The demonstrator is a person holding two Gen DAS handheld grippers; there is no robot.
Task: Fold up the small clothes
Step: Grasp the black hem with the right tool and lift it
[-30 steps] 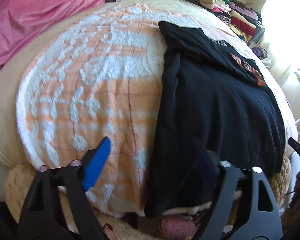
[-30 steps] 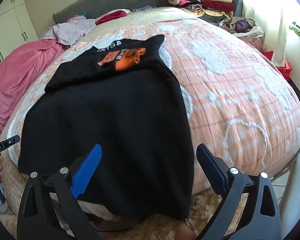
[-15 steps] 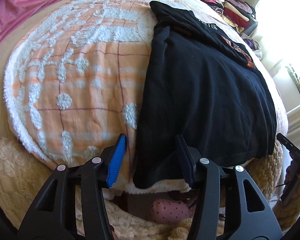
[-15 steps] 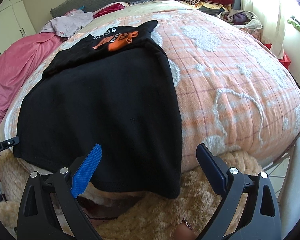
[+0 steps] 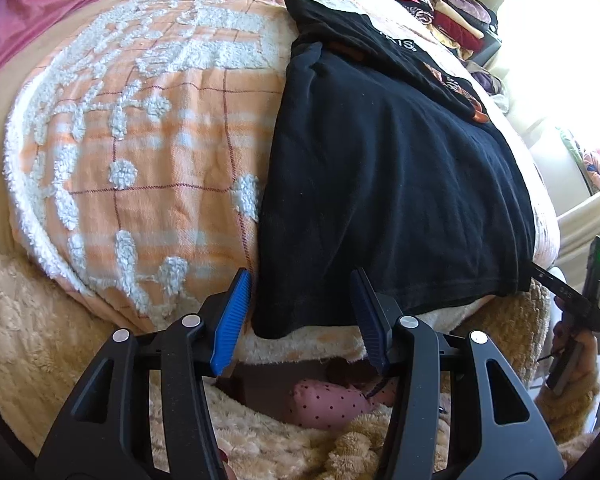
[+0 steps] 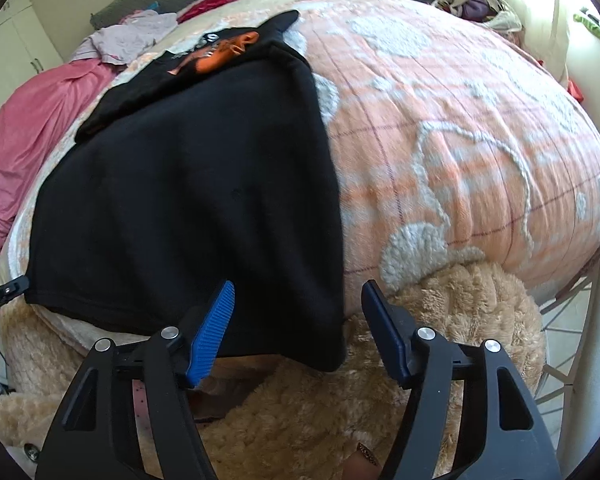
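A black T-shirt lies flat on the orange and white bedspread, its far part folded over with an orange print showing. Its hem hangs at the near bed edge. My left gripper is open, its jaws either side of the shirt's near left hem corner, not closed on it. In the right wrist view the same shirt fills the left half. My right gripper is open, its jaws straddling the shirt's near right hem corner.
A fluffy beige blanket hangs below the bed edge. A pink sheet lies at the left. Folded clothes are stacked at the far side. A lilac garment lies near the headboard. The bedspread extends right of the shirt.
Both grippers have dropped lower toward the shirt's near hem corners, and both jaw pairs have narrowed from wide open to partly open around the corners.
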